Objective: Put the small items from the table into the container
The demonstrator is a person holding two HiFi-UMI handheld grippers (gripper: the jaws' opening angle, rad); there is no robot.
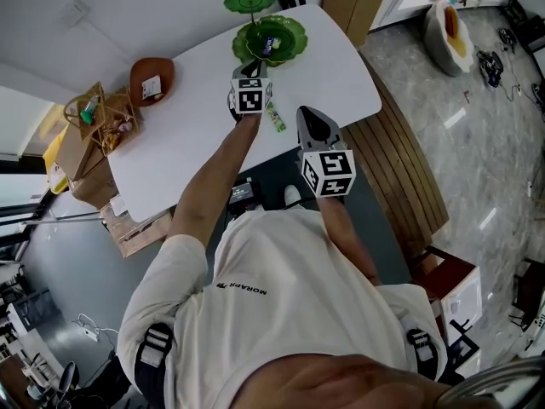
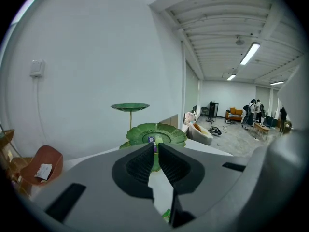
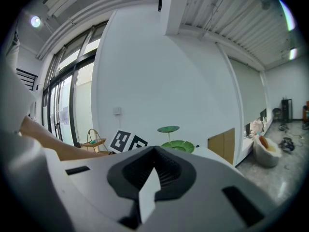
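The table (image 1: 341, 66) has a smooth, matt white top, and the tiered green dish (image 1: 294, 32) at its far end looks glossy. The basket (image 1: 95, 113) at the left is woven wicker, and the floor (image 1: 485, 126) at the right is polished and shiny. The left gripper (image 2: 155, 146) is matt grey plastic with ribbed black pads (image 2: 137, 166).

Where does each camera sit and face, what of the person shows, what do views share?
Head view: on the person's head, facing steeply down at the white table; shirt, arms, left hand-held gripper, right hand-held gripper show.
Left gripper view: behind its own jaws, facing the green tiered dish; parted jaws show.
Right gripper view: behind its own jaws, facing the wall; closed jaws, left forearm show.
Shared: the dish, in all.
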